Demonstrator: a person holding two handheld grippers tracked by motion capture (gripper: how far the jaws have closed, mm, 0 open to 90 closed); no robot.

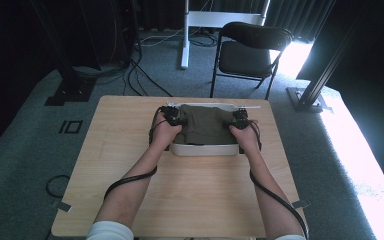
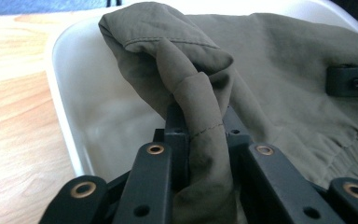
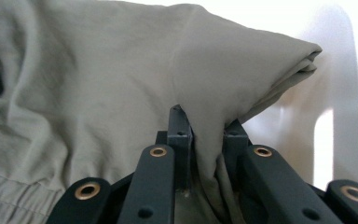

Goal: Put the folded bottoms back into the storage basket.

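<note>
An olive-green garment [image 1: 203, 123] lies folded in a white plastic tub [image 1: 205, 149] at the far middle of the wooden table [image 1: 180, 195]. My left gripper [image 1: 172, 116] is shut on the garment's left edge; in the left gripper view a rolled fold of the olive garment [image 2: 200, 93] runs between the jaws, over the white tub's wall [image 2: 70, 112]. My right gripper [image 1: 240, 119] is shut on the garment's right edge; in the right gripper view a folded corner of the garment [image 3: 214, 93] is pinched between the jaws, the white tub [image 3: 326, 112] behind it.
A black folding chair [image 1: 250, 50] stands beyond the table, beside a white desk leg [image 1: 185, 35]. Black stand bases [image 1: 70, 90] and cables lie on the grey carpet. Bright light falls on the floor at the right [image 1: 360, 150]. Bare tabletop spreads in front of the tub.
</note>
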